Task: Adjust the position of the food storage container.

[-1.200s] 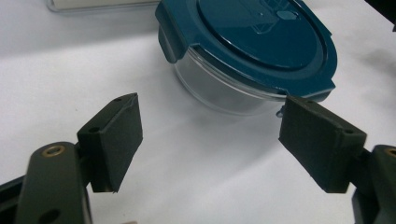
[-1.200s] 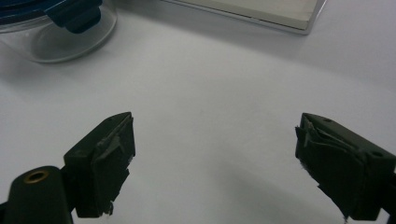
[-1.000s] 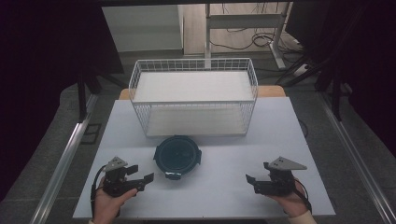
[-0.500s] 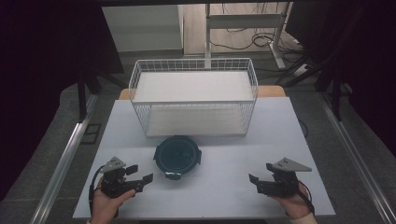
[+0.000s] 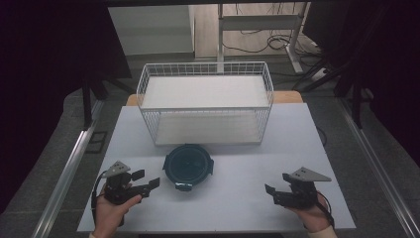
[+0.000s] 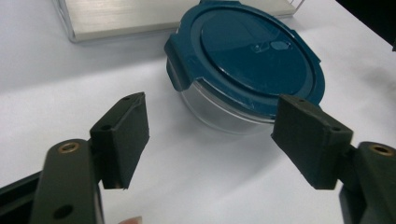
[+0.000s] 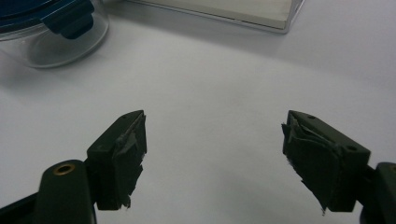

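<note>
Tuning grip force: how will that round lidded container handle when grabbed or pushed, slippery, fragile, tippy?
The container has a clear, glossy wall, possibly glass, so likely stiff, slick for the pads and maybe breakable. It looks low, wide and empty, so it should slide rather than tip. The blue lid's clip tabs probably offer better purchase.

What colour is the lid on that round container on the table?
The lid is dark teal blue, on a clear container. It shows best in the left gripper view.

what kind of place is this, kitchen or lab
Probably a lab or workshop: a plain white table holding a white wire basket and a blue-lidded round glass container, with loose cables on the floor behind.
</note>
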Demonstrator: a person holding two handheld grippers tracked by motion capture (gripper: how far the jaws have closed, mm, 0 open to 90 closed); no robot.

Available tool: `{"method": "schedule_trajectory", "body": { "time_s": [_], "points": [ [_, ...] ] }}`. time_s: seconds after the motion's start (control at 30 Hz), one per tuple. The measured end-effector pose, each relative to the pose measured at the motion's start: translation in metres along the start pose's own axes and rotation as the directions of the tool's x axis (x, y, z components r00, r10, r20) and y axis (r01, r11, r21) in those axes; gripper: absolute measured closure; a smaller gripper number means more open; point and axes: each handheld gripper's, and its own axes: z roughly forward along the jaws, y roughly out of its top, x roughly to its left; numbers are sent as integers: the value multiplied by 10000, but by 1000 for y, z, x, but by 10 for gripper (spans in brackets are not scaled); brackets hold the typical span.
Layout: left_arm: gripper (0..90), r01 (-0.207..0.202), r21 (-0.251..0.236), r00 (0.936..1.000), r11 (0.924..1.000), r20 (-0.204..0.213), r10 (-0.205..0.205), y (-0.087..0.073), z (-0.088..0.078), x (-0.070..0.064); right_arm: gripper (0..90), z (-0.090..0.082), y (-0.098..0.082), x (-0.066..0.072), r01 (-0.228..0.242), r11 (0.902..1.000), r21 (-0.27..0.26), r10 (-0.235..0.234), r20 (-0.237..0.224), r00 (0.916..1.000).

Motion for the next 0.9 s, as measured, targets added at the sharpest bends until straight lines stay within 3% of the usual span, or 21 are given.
{"method": "schedule_trajectory", "body": {
  "time_s": [0.3, 0.63, 0.77, 0.9],
  "points": [
    [340, -75, 116, 9998, 9999, -168, 77, 23, 1, 2, 223, -2, 1, -1, -110, 9999, -34, 110, 91, 9999],
    [403, -520, 838, 9983, 9951, -201, 539, 48, 17, 0, 225, -1, -1, -3, -89, 9999, 141, 87, 88, 9999],
    [500, -627, 778, 9968, 9950, -451, 664, 54, 24, 1, 225, 1, -1, -4, -148, 9997, 177, 146, 117, 9998],
    [719, -758, 1074, 9958, 9913, -427, 808, 59, 32, 6, 225, 1, 0, -3, -146, 9998, 152, 144, 130, 9998]
  ]
}}
